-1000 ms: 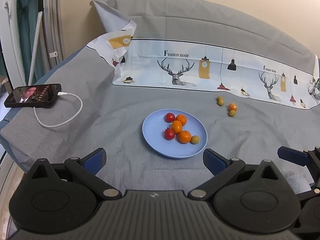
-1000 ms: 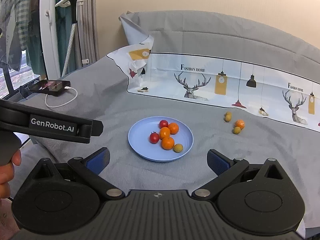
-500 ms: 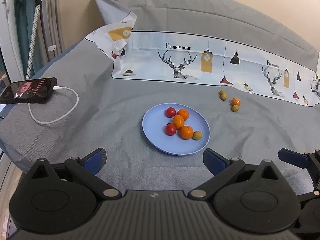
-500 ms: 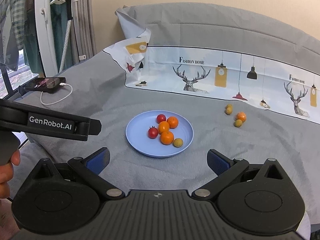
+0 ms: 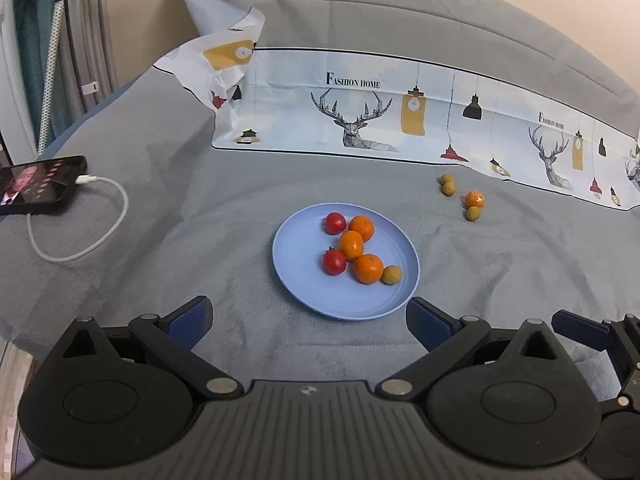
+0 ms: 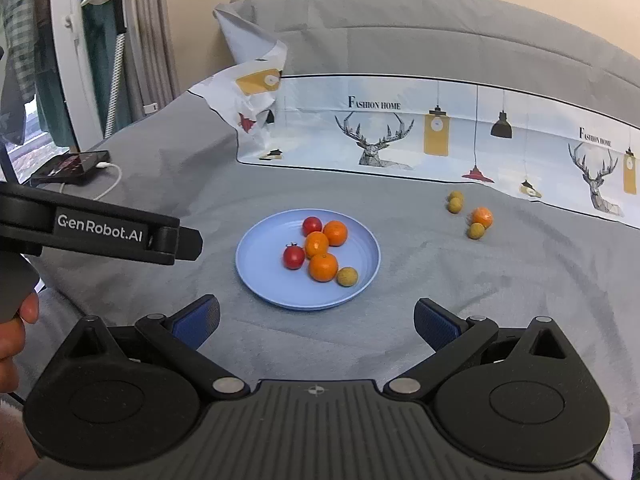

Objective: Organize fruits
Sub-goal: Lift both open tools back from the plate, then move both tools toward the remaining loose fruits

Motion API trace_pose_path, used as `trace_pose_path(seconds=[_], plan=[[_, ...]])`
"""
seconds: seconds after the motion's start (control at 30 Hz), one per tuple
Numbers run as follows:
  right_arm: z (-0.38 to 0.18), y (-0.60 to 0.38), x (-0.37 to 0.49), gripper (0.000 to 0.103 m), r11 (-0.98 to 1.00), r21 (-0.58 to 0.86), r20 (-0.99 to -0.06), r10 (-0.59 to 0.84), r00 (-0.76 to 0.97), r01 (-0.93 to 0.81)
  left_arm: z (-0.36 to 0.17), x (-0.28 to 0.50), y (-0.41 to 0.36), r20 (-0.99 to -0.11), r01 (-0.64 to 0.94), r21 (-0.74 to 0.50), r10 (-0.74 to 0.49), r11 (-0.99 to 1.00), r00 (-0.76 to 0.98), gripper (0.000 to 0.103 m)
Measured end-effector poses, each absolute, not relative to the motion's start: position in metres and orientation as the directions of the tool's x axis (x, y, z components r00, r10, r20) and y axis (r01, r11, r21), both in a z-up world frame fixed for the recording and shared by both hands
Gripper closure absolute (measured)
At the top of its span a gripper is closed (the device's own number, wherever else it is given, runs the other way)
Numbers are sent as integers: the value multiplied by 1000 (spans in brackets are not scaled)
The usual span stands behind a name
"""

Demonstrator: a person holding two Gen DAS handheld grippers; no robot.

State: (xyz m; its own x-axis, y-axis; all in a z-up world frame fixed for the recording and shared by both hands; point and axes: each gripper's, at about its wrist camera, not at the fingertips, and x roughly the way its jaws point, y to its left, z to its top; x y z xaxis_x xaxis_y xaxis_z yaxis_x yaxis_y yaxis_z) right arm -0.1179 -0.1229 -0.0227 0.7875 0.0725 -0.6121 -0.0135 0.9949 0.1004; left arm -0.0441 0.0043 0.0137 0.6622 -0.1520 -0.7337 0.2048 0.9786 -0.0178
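Observation:
A blue plate (image 5: pixel 304 280) (image 6: pixel 264 276) sits mid-table on the grey cloth and holds two red tomatoes, three oranges and one small tan fruit (image 6: pixel 347 277). Loose on the cloth at the far right lie one orange (image 5: pixel 474 199) (image 6: pixel 482 216) and three small tan fruits (image 5: pixel 449 188) (image 6: pixel 476 231). My left gripper (image 5: pixel 307 320) is open and empty, hovering just short of the plate's near rim. Likewise open and empty, my right gripper (image 6: pixel 316 322) hangs in front of the plate. In the right wrist view the left gripper's body (image 6: pixel 100 234) shows at the left, held by a hand (image 6: pixel 16 332).
A phone (image 5: pixel 38 185) with a lit screen and a looped white cable (image 5: pixel 100 224) lies at the table's left edge. A printed deer-and-lamp sheet (image 5: pixel 420 116) runs along the back, crumpled at its left end. Curtains and a rack stand beyond the left edge.
Both cameras have risen and tilted a little, so the plate and fruits sit slightly lower and closer in view. Nothing on the table has moved; both grippers stay open.

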Motion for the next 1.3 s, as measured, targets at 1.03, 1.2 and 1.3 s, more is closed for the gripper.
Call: trace_pose_path(seconds=[1.03,1.2,1.3], plan=[[-123,-331,71,1,898,136,-601,-262,755,419,-35,173,-182,-780,308,-48,-228,950,583,0],[-160,-360,126,6,905,140,-633,-230,739,401,-76,232,-227,-815,316,-30,-206,948,541,0],[-176,-371,155,11,911,169,-646,-187,740,377,-98,256,-240,-837,308,-26,-189,951,513,0]])
